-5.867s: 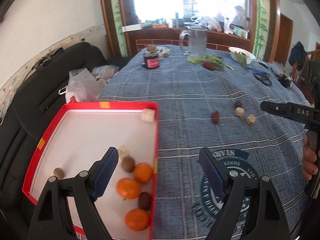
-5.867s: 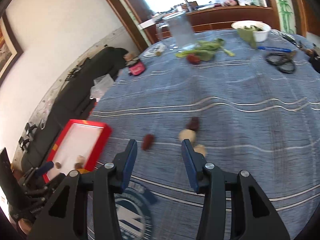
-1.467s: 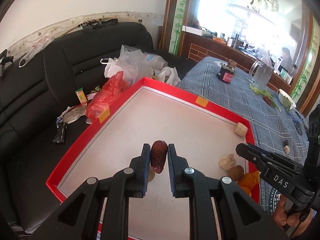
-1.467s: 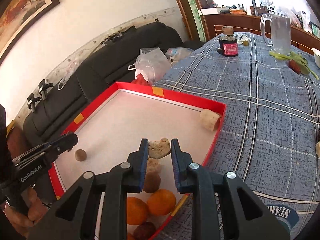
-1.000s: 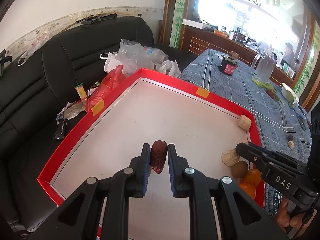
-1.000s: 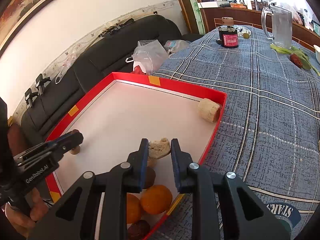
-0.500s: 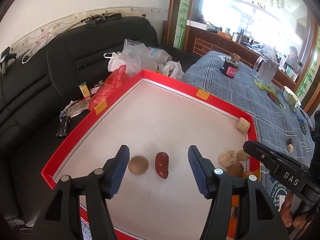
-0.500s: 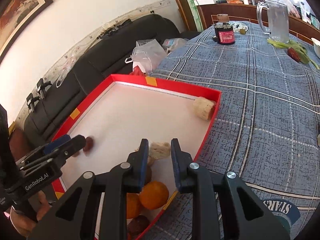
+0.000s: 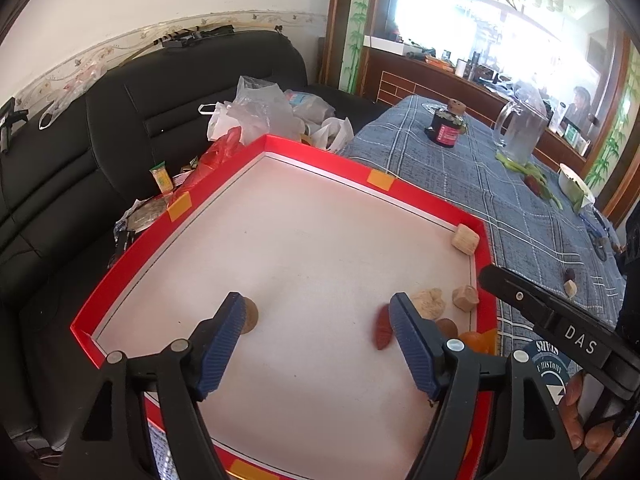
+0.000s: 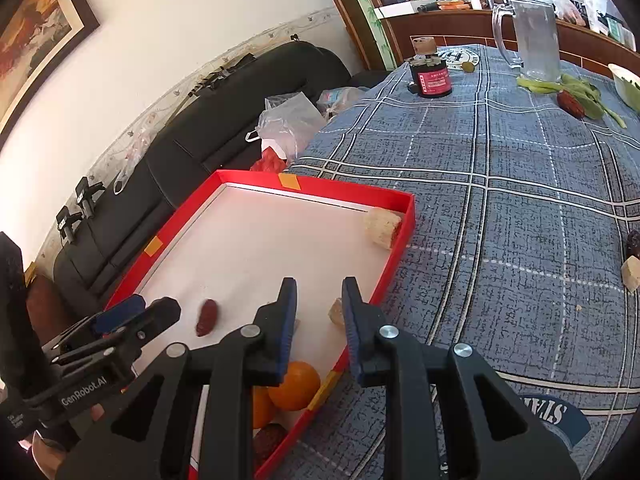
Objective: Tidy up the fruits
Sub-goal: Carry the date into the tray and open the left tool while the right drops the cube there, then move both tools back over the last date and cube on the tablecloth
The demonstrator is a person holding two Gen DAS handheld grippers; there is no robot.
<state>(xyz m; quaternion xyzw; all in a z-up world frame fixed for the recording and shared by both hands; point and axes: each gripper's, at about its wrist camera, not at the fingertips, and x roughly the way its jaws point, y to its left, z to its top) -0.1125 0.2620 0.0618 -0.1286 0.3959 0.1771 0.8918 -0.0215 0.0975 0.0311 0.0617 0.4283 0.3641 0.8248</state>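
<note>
The left hand-held gripper hangs spread and empty over the red tray; the red date lies low centre-right, just beside its right finger. The right hand-held gripper stands apart, empty.

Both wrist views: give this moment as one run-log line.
left gripper open, empty | right gripper open, empty | red date lying in red tray | oranges at tray's near corner

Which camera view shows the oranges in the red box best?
The right wrist view: one orange shows nearly whole in the red box. The left wrist view shows only a sliver of orange behind the left tongs.
</note>
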